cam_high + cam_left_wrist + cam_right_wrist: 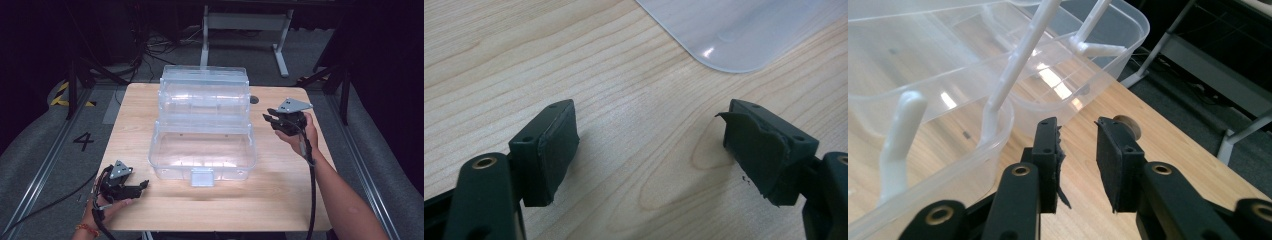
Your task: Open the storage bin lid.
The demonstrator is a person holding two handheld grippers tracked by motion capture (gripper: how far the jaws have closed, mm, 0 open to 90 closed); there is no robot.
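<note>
A clear plastic tiered box stands open in the middle of the wooden table, its upper trays swung back on white arms and a latch on its front edge. My left gripper rests low at the table's front left, apart from the box, open wide with bare wood between its pads; a corner of the box lies beyond it. My right gripper hovers just right of the box, beside the tray walls. Its jaws stand open a narrow gap, with nothing between them.
A small round plug sits in the table behind the right gripper's jaws. Beyond the table stands a grey desk frame, with cables on the floor and a "4" marking at the left.
</note>
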